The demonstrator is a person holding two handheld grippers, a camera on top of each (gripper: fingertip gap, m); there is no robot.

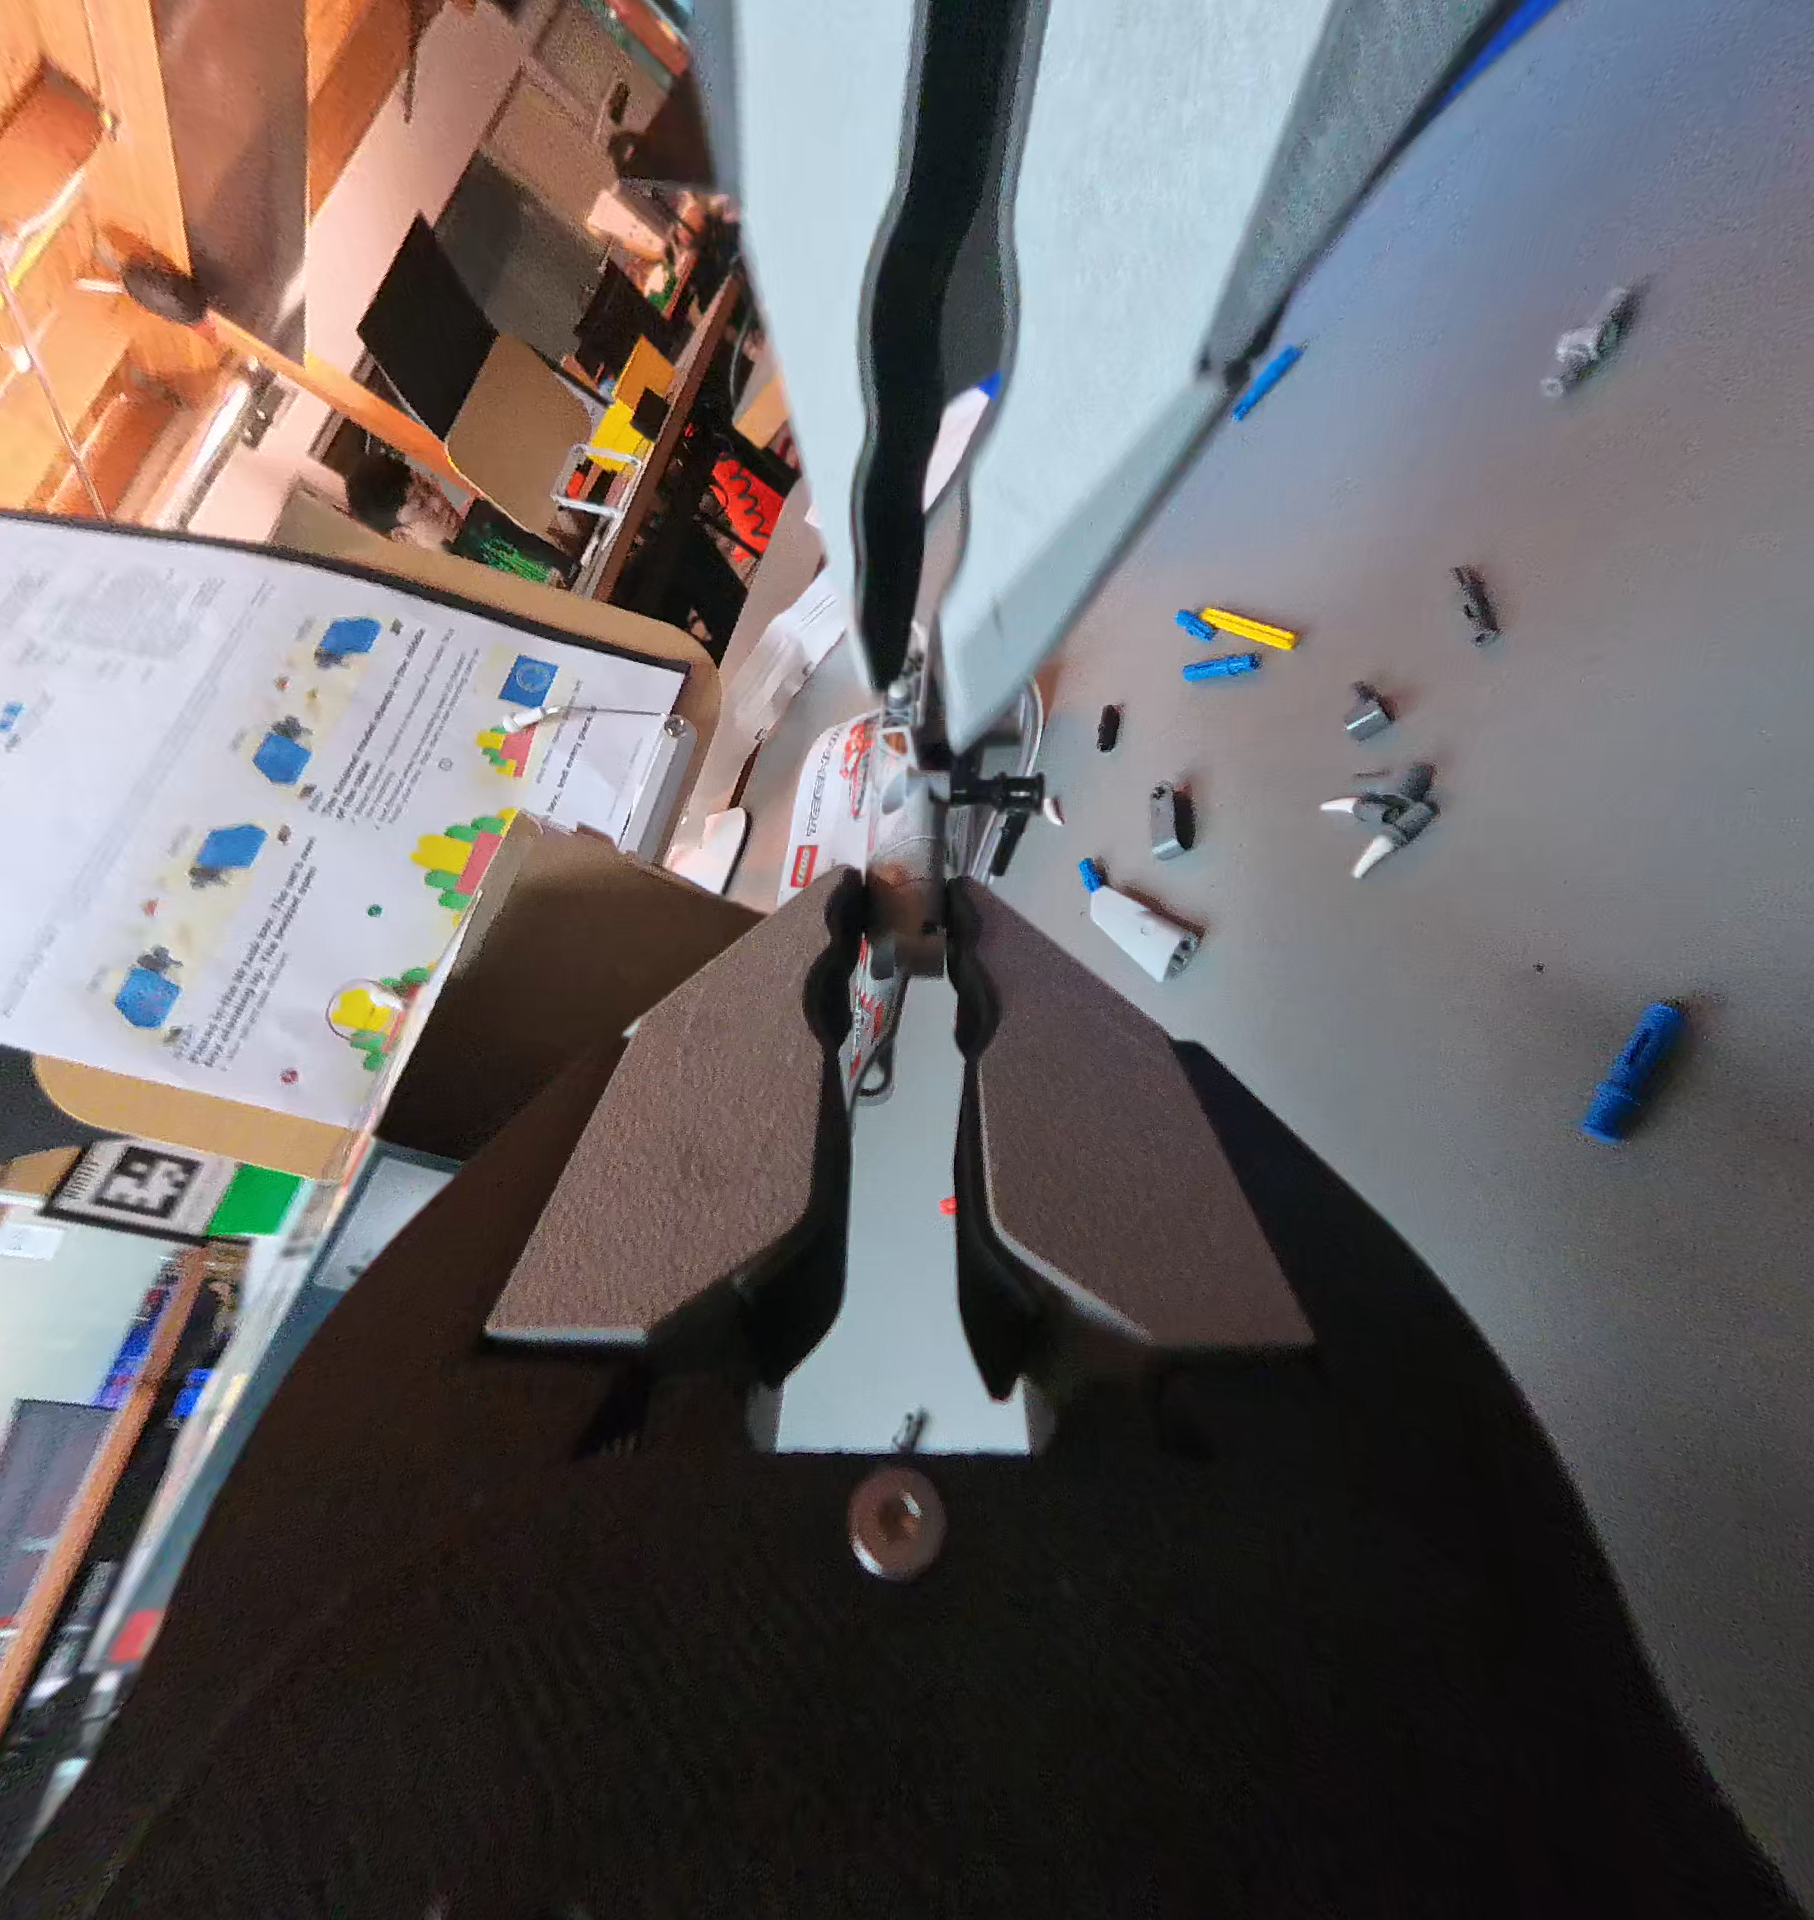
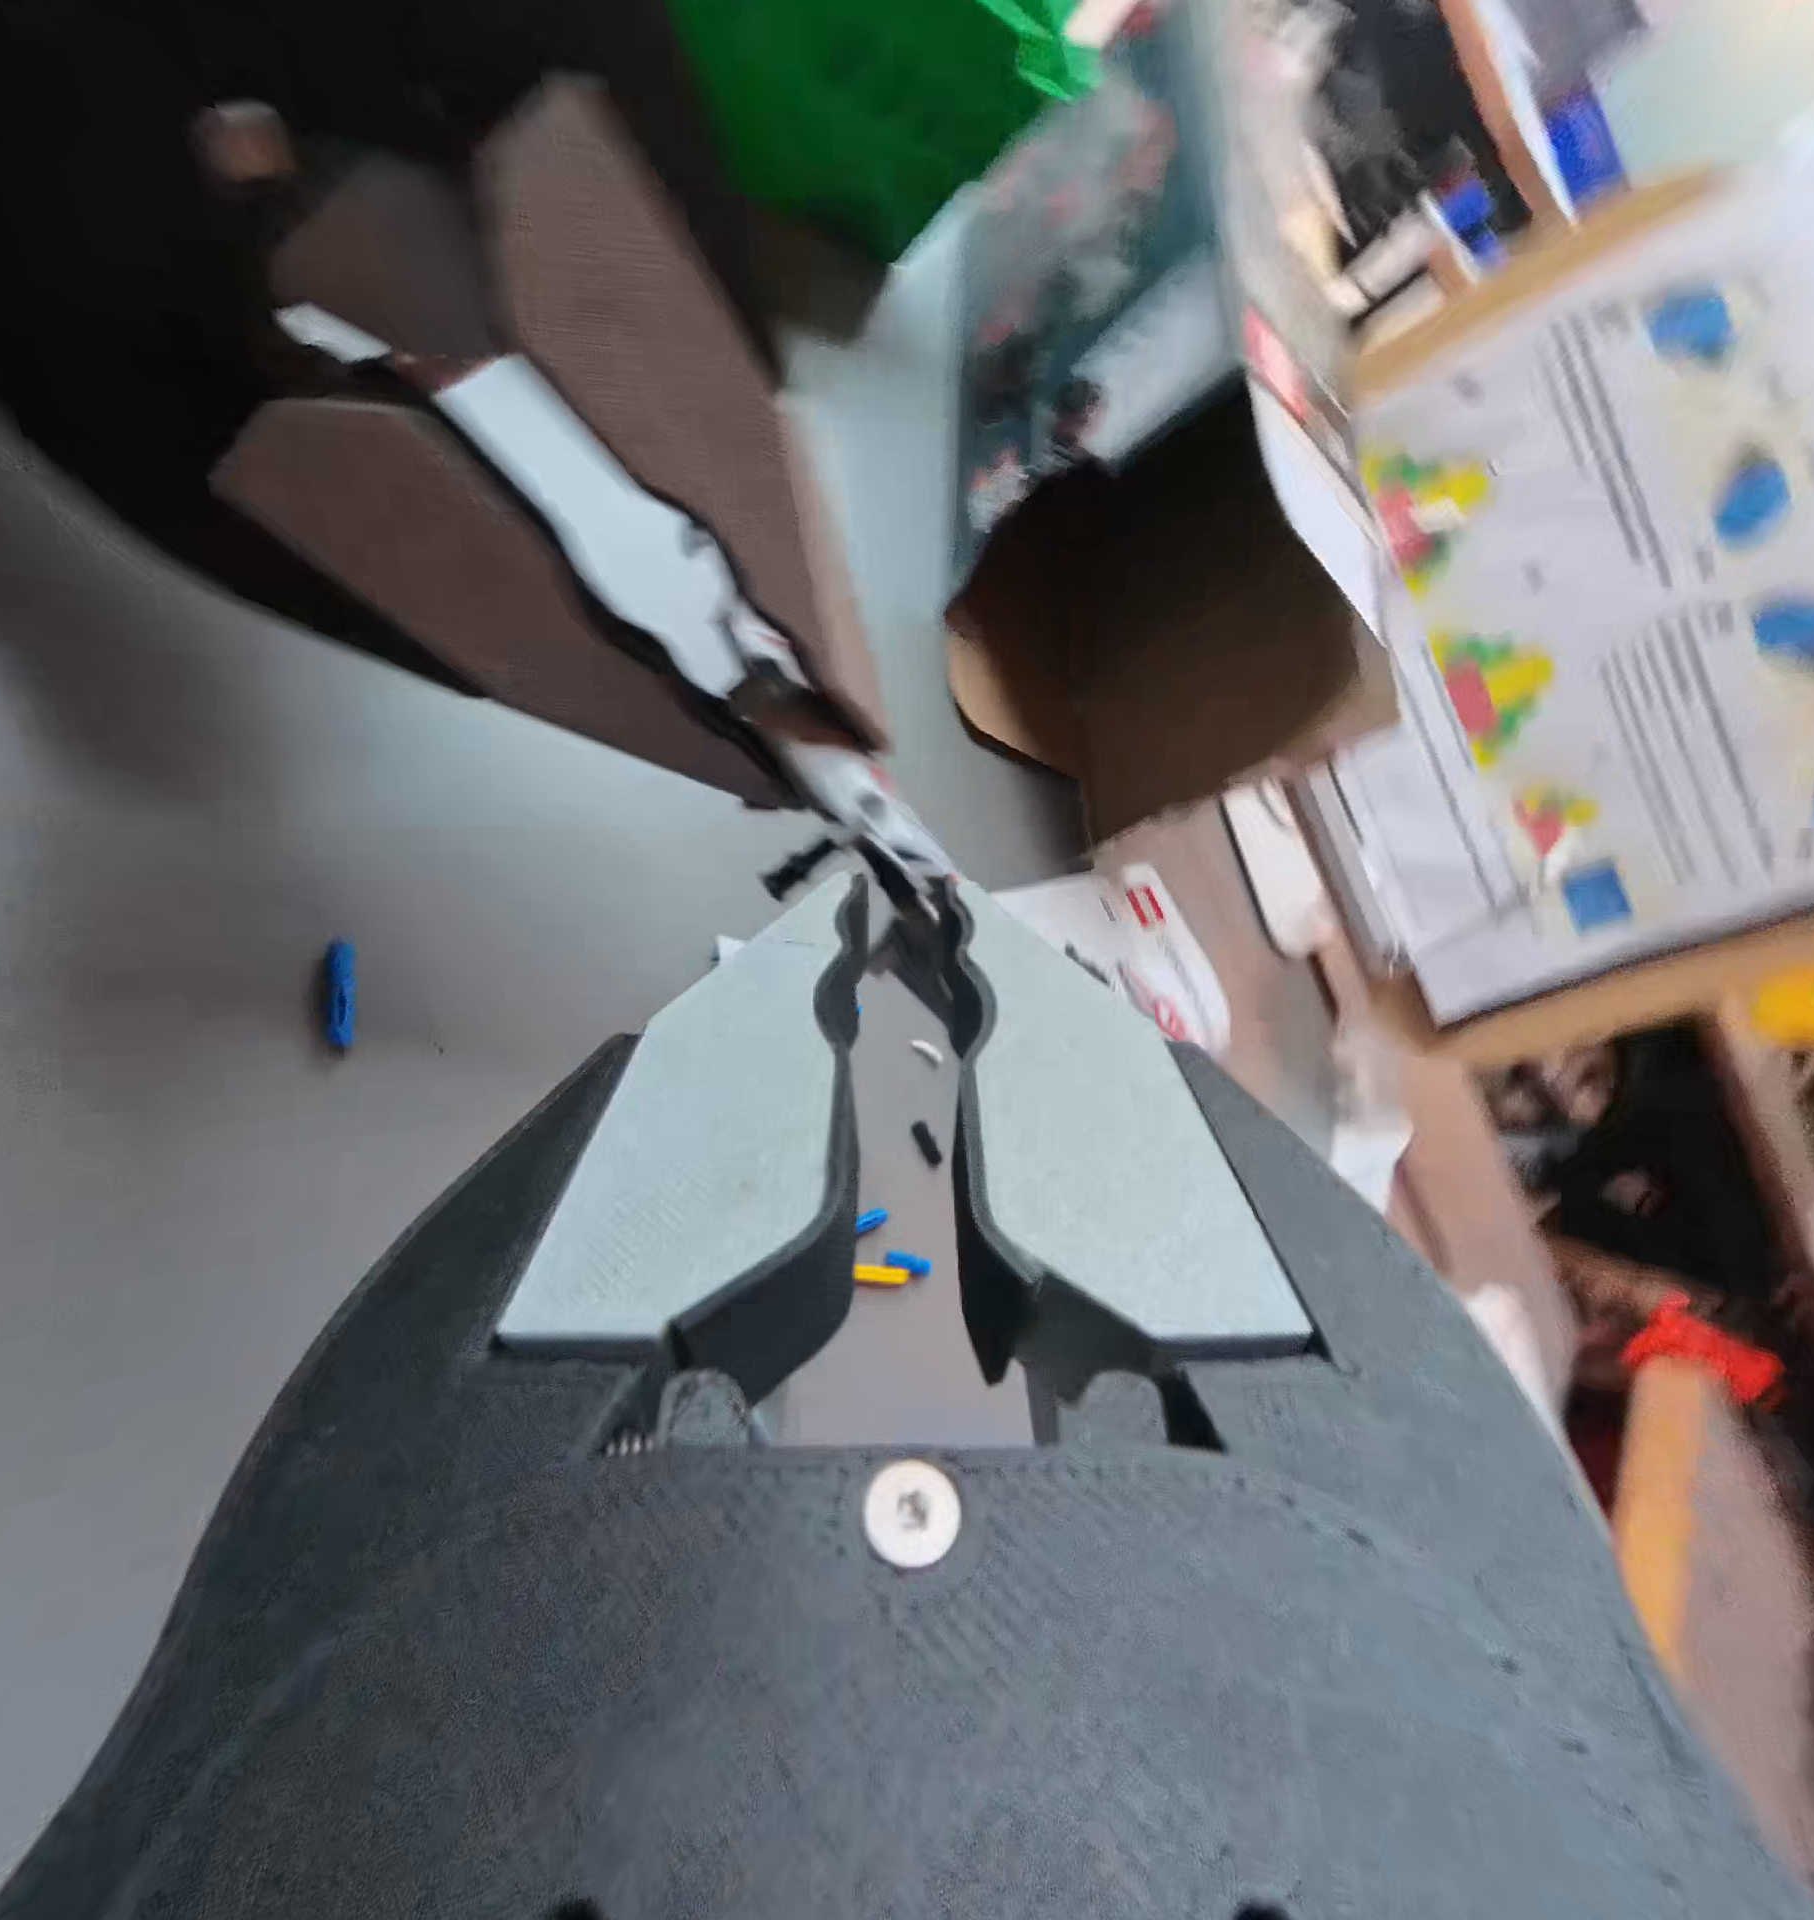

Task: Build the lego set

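A small grey and black lego assembly [image 1: 929, 805] is held in the air between the two grippers, tip to tip. My left gripper [image 1: 903, 909], with brown fingers, is shut on its near end. My right gripper [image 1: 918, 722], with grey fingers, comes in from the top and is shut on its far end. A black pin [image 1: 1002, 790] sticks out sideways from the assembly. In the right wrist view my right gripper [image 2: 908, 909] pinches the assembly [image 2: 882, 831], and the left gripper [image 2: 830, 764] reaches in from the upper left. The view is blurred.
Loose pieces lie on the grey table [image 1: 1505, 1455]: a blue connector [image 1: 1630, 1070], a yellow axle [image 1: 1246, 627], blue pins [image 1: 1220, 667], a white panel [image 1: 1142, 930], a grey piece with white teeth [image 1: 1391, 821]. An instruction sheet [image 1: 259, 779], a cardboard box [image 1: 570, 977] and a booklet [image 1: 841, 790] sit at the left. My two grippers' fingertips are within a few centimetres of each other. The grey piece with white teeth [image 1: 1391, 821] sits 10 cm or so from the ends of my left fingers.
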